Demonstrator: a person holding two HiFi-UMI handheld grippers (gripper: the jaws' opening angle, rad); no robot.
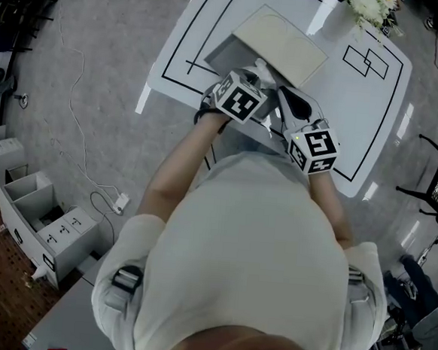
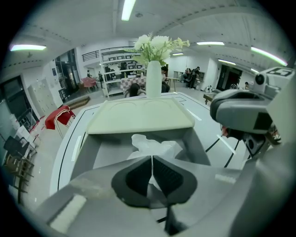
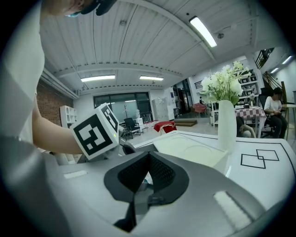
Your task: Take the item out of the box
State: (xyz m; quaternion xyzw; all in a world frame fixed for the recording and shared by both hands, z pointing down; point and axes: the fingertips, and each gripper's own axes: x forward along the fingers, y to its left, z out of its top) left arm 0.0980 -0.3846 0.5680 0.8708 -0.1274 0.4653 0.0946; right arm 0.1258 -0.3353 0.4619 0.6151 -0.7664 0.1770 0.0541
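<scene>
On grey floor [image 1: 118,19], table [image 1: 359,121] with box [image 1: 225,54]

White table [image 1: 375,115] (black-lined) with open box [image 1: 277,44], flower vase [image 2: 153,79]

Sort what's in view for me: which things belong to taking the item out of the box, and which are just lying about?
Job: box; white wrapped item inside it; left gripper, shut on its wrapping; right gripper.
Lying about: vase of flowers; drawer unit; floor cable.
</scene>
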